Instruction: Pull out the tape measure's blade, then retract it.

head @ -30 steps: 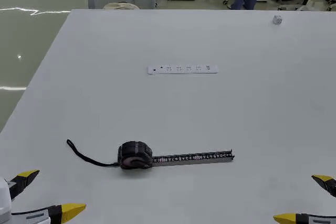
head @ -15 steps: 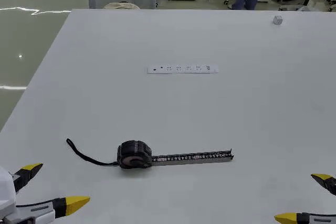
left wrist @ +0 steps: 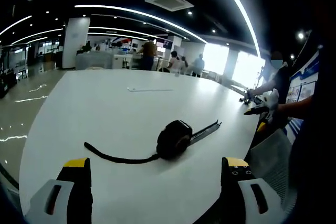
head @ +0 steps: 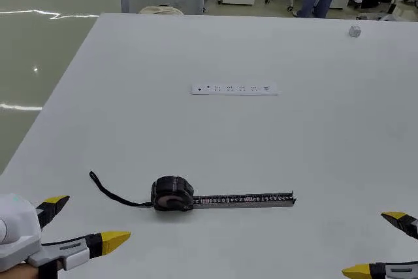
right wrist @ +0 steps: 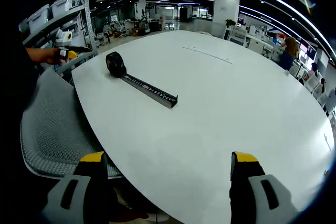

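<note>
The tape measure [head: 172, 194] lies on the near part of the white worktop [head: 228, 135], a little left of centre. Its long axis runs left to right. The black case sits at the left end, and the blade [head: 245, 199] reaches out flat to the right, ending in its hook. A black wrist strap [head: 111, 189] trails from the case to the left and slightly away.

The left gripper [head: 88, 221] hovers at the near left corner, with its yellow-tipped fingers [head: 115, 240] wide apart and nothing between them. It aims at the case, which sits between the fingers in the left gripper view [left wrist: 175, 139]. The right gripper [head: 375, 243] is at the near right edge, fingers also spread and empty, well apart from the blade's tip.

A white power strip [head: 234, 89] lies further off at mid-worktop.

Compared with half a second ago, the left gripper has edged further in towards the case. The tape measure and its blade have not moved, and the right gripper is much where it was.
</note>
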